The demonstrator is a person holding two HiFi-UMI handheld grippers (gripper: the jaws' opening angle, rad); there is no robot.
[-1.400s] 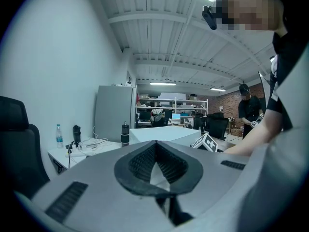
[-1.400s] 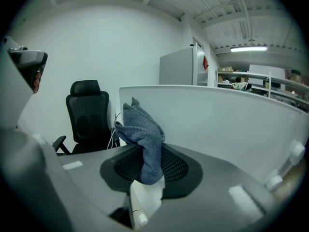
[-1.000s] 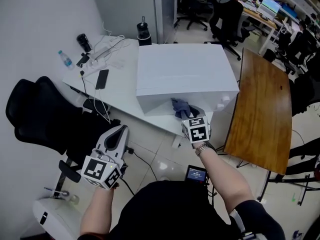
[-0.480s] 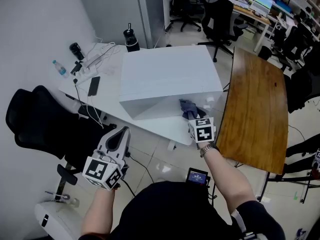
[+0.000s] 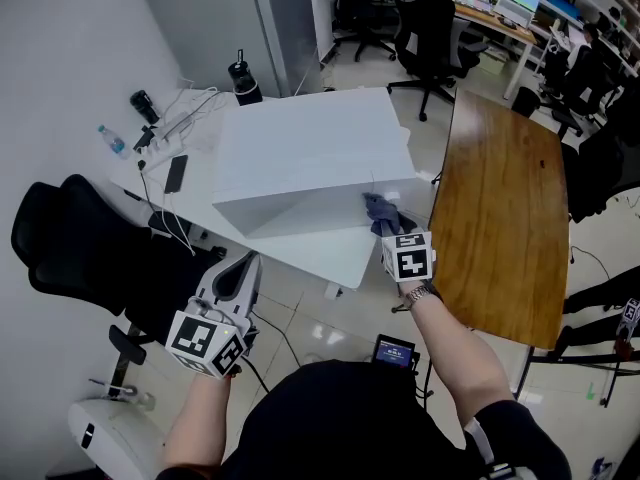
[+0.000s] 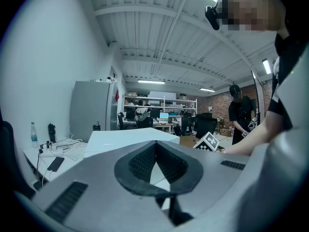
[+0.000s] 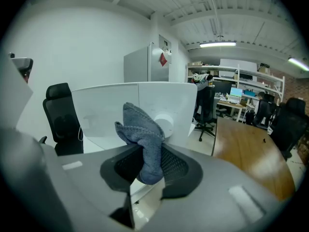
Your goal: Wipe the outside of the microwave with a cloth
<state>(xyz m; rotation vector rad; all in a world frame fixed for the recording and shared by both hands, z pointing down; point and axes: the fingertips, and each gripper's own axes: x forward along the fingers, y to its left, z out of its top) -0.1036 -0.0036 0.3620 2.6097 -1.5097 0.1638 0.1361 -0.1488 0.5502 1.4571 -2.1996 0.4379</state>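
Note:
The white microwave (image 5: 310, 153) stands on a white table (image 5: 335, 256). My right gripper (image 5: 387, 228) is shut on a grey-blue cloth (image 5: 380, 211) and holds it at the lower right end of the microwave's front. In the right gripper view the bunched cloth (image 7: 143, 135) sticks up from between the jaws of the right gripper (image 7: 146, 166), in front of the microwave (image 7: 111, 110) and its round knob (image 7: 165, 123). My left gripper (image 5: 238, 266) hangs low at the left, away from the table. Its jaws are shut with nothing in them (image 6: 155, 170), pointing towards the microwave (image 6: 128, 137).
A brown wooden table (image 5: 500, 198) adjoins on the right. A black chair (image 5: 80, 243) stands to the left of the white table. A phone (image 5: 175, 173), cables, a bottle (image 5: 110, 140) and a black flask (image 5: 240, 76) lie behind the microwave. Office chairs and desks fill the back.
My right gripper has carried the cloth rightwards along the microwave's front, from near the middle to the right end. The left gripper stays shut and low at the left.

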